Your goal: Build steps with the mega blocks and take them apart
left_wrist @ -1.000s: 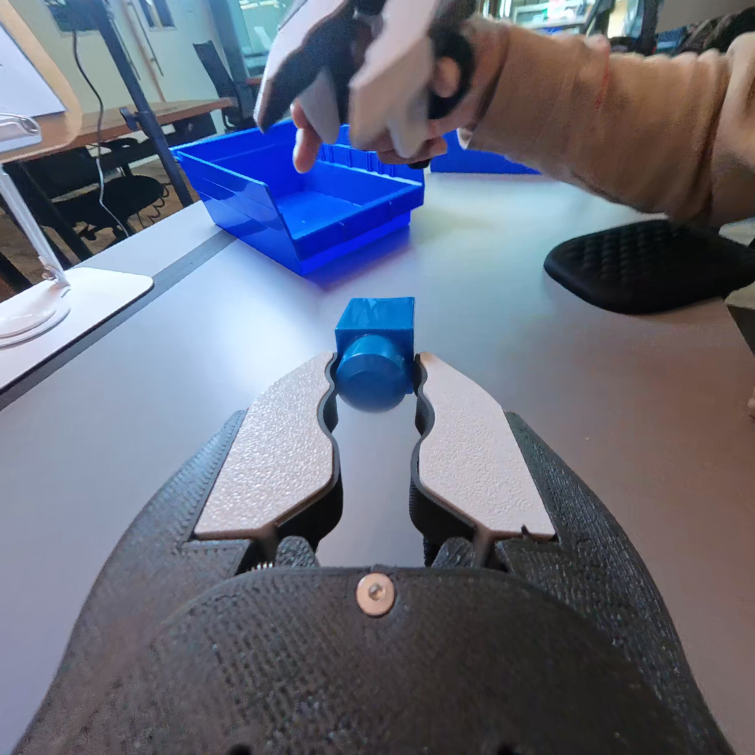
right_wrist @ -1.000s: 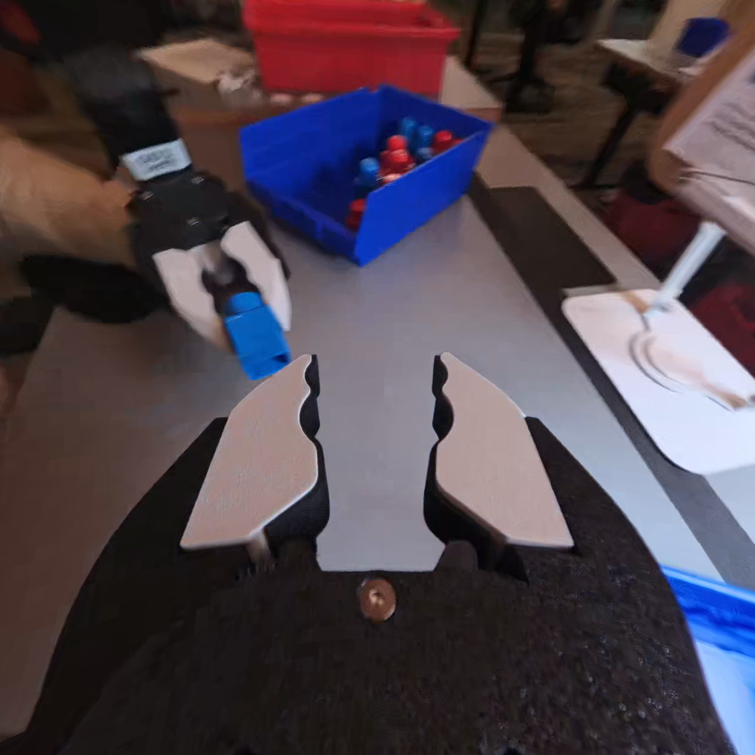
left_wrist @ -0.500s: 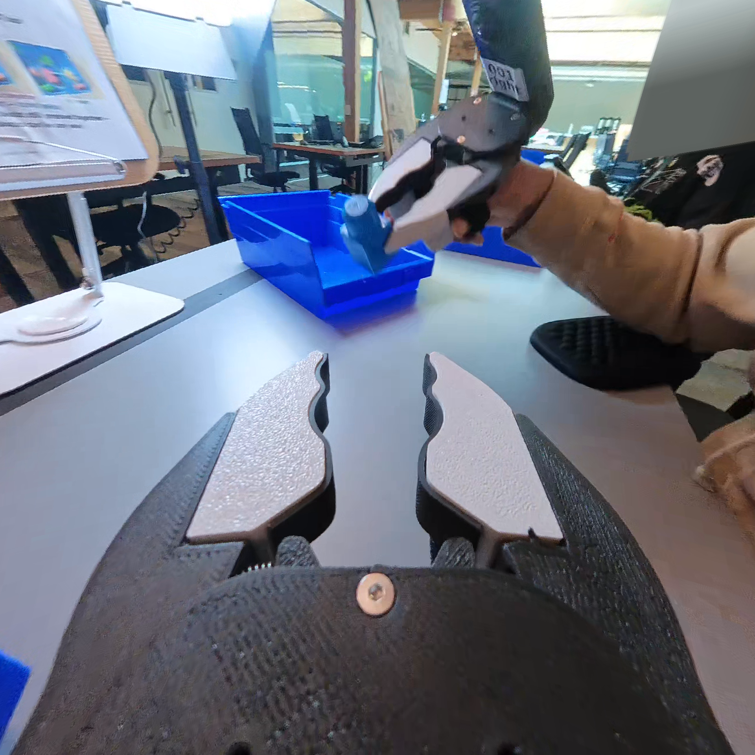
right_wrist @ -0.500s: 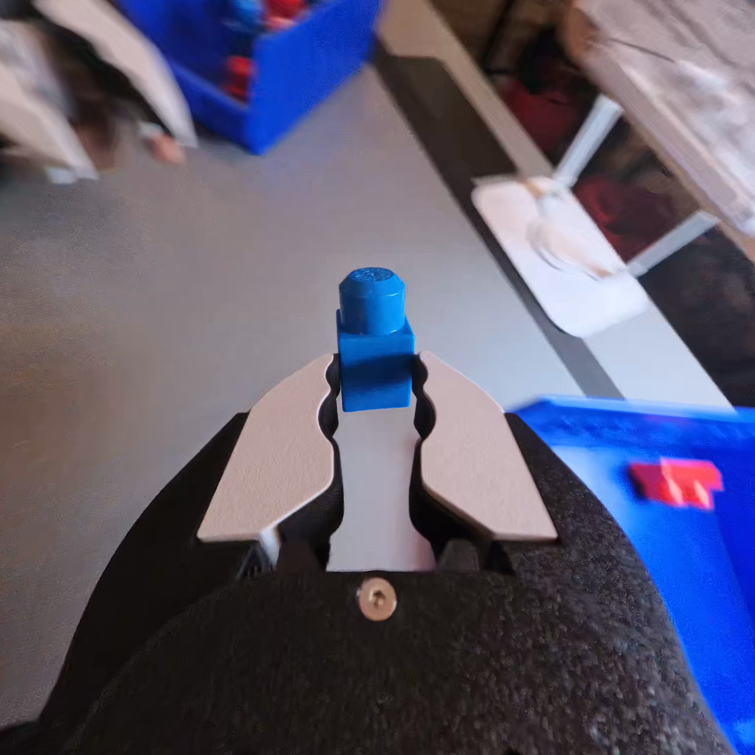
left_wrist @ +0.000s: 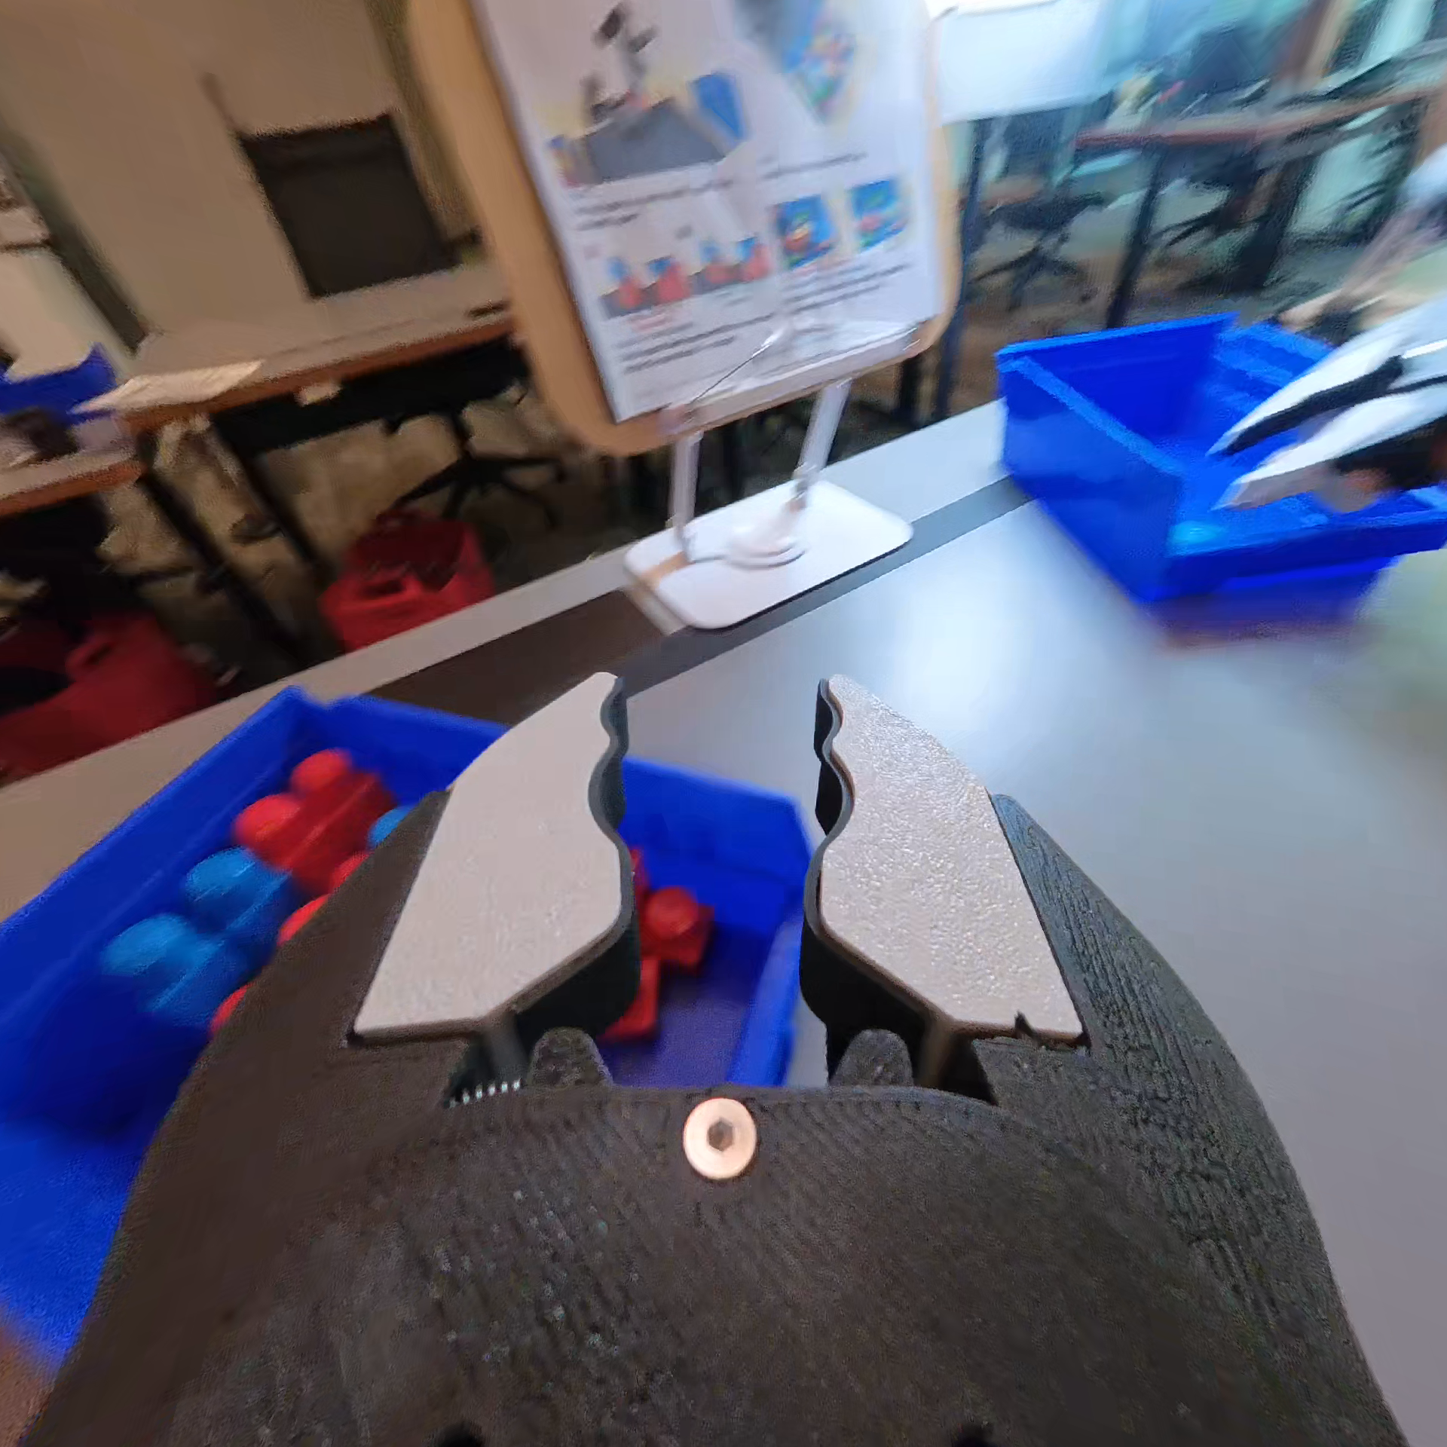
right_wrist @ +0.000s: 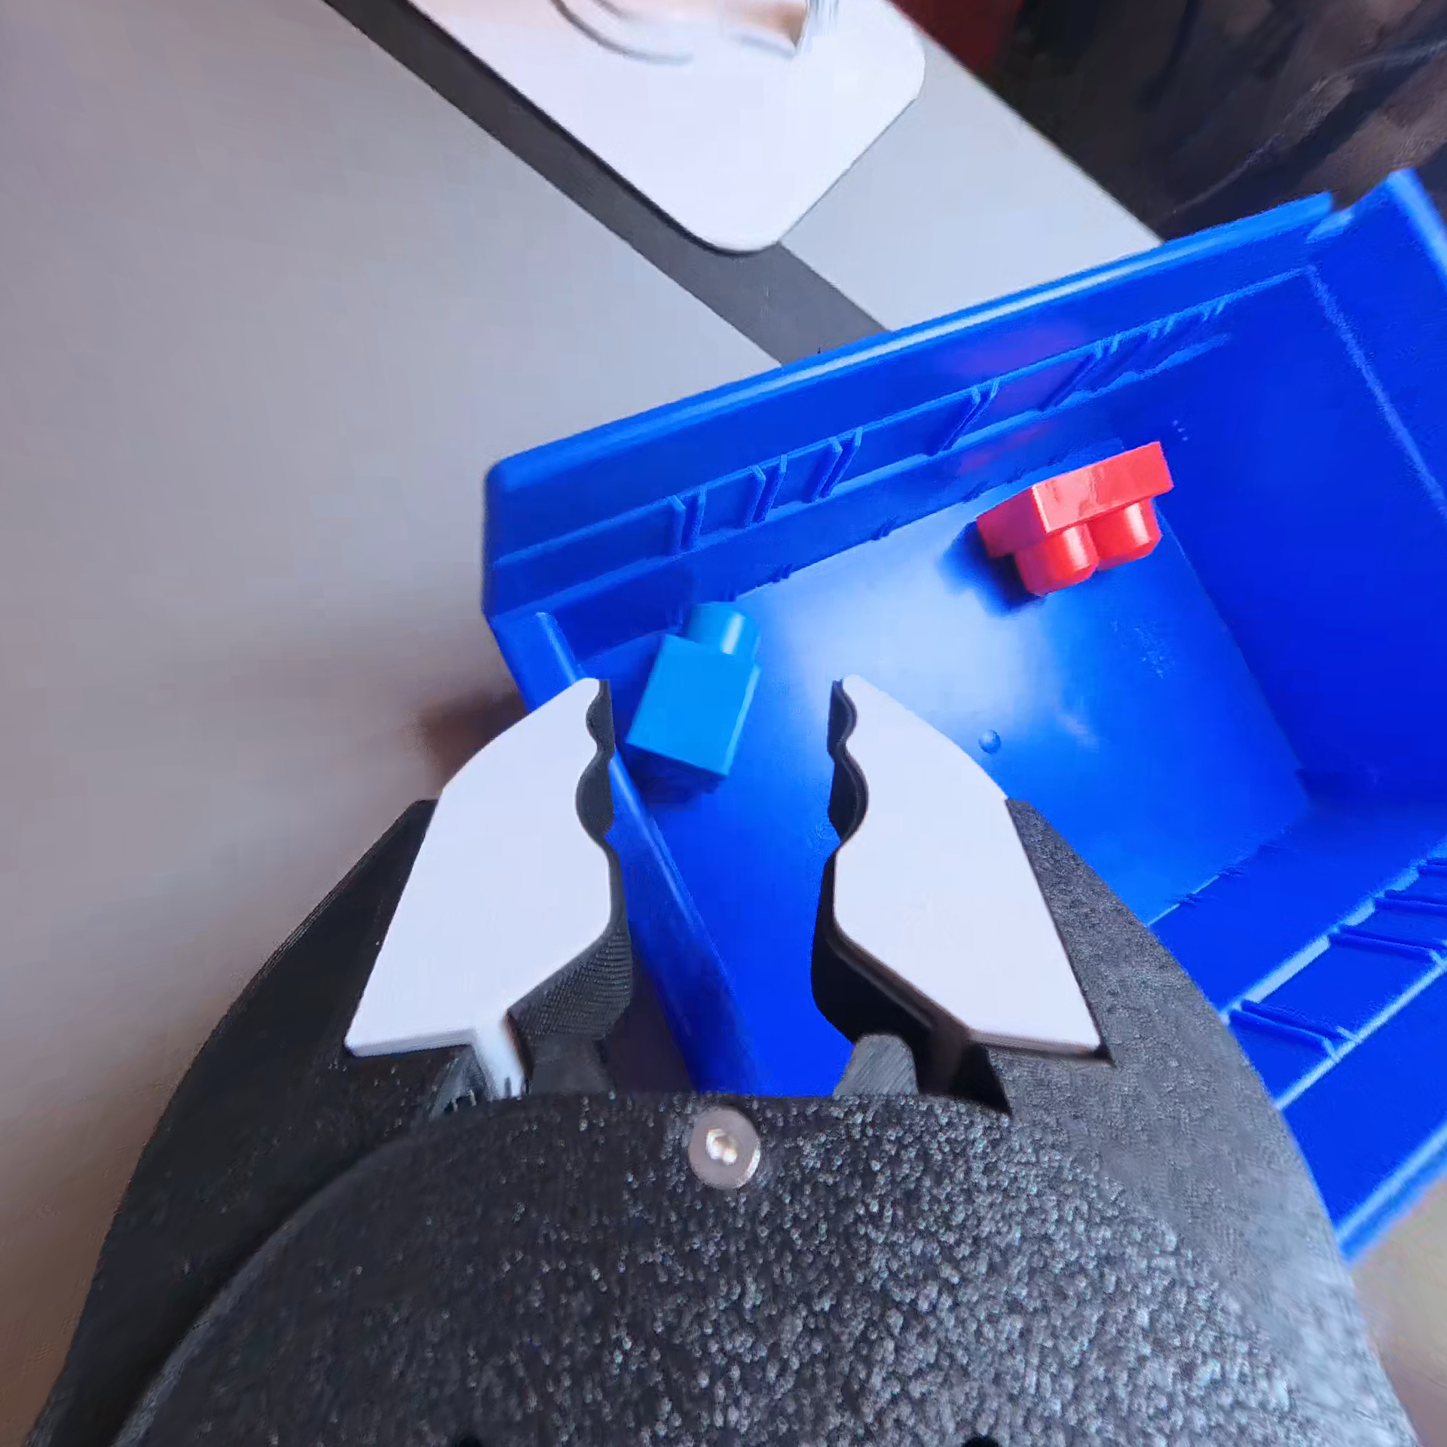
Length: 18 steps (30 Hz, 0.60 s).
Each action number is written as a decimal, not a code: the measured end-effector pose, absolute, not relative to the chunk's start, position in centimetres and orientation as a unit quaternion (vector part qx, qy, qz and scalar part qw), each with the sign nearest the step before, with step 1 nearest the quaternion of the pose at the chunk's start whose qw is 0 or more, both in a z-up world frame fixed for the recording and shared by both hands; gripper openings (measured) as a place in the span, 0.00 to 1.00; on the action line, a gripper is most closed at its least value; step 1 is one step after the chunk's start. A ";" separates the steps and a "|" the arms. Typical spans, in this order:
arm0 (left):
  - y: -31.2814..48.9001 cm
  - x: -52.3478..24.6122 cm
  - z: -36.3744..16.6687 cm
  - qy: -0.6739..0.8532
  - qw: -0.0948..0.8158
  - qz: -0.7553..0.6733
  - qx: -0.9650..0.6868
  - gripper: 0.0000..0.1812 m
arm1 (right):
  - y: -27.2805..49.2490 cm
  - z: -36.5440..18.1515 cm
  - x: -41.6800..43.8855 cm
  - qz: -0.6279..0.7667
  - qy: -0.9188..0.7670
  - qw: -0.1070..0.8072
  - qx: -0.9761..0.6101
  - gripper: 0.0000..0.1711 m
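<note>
Down and to the left of the left gripper (left_wrist: 716, 709), partly hidden under its left finger, sits a blue bin (left_wrist: 55, 1041) heaped with red and blue mega blocks (left_wrist: 313, 814); they lie jumbled, studs pointing every way, too blurred to count. This claw stands with a wide gap between its pads and holds nothing. Ahead of its tips and a little to the right is the white base of a document stand (left_wrist: 771, 556) carrying a printed sheet, and farther right a second blue bin (left_wrist: 1096, 438) with the right gripper (left_wrist: 1253, 470) hovering over its near wall. Seen from the right wrist view, the right gripper (right_wrist: 716, 709) is also spread wide and empty, with the bin's near wall (right_wrist: 681, 924) running up between its fingers. Just ahead of its left fingertip, lying tipped on its side on the bin floor near the corner, is a single-stud blue mega block (right_wrist: 689, 716), free of both pads. Farther ahead and to the right, against the far wall, a red two-stud block (right_wrist: 1077, 521) lies on its side. These blocks look like light, hollow, rigid plastic with smooth glossy faces, so they should lift easily but could slide or twist in a loose pinch; I would take one across two flat opposite sides of the square body, below the stud, rather than on the round stud itself. The second bin holds only these two pieces, as far as the view shows.
</note>
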State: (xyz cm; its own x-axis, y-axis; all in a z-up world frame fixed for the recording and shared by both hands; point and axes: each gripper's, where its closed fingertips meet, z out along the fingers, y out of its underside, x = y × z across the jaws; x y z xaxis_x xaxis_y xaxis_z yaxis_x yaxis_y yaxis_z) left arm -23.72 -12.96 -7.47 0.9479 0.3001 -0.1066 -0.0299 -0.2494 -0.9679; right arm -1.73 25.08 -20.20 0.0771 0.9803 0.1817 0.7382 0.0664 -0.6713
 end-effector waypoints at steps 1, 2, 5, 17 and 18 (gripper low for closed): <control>-14.0 -25.5 -7.7 -0.108 0.579 0.148 -0.795 0.25 | 24.3 -19.1 -1.4 0.202 -0.654 0.343 -0.644 0.32; -14.7 -26.9 -8.4 -0.122 0.548 0.152 -0.813 0.25 | 23.3 -18.2 -1.0 0.220 -0.657 0.355 -0.628 0.32; -15.5 -29.2 -13.1 -0.135 0.426 0.119 -0.887 0.27 | 19.3 -16.4 0.3 0.262 -0.674 0.368 -0.585 0.31; -17.1 -32.6 -20.1 -0.058 0.213 0.206 -0.953 0.19 | 10.0 -16.5 1.8 0.329 -0.716 0.389 -0.478 0.23; -17.0 -32.1 -18.3 -0.040 0.238 0.233 -0.942 0.19 | 9.5 -16.1 1.8 0.347 -0.712 0.389 -0.471 0.23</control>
State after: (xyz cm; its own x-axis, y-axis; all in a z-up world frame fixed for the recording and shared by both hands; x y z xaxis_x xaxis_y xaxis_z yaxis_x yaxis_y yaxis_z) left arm -32.09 -17.04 -18.34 0.8878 0.1871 -0.4204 -0.0354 -0.8831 -0.4678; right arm 1.84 9.48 -16.09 -0.2531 0.9405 0.2269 0.4012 0.3154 -0.8600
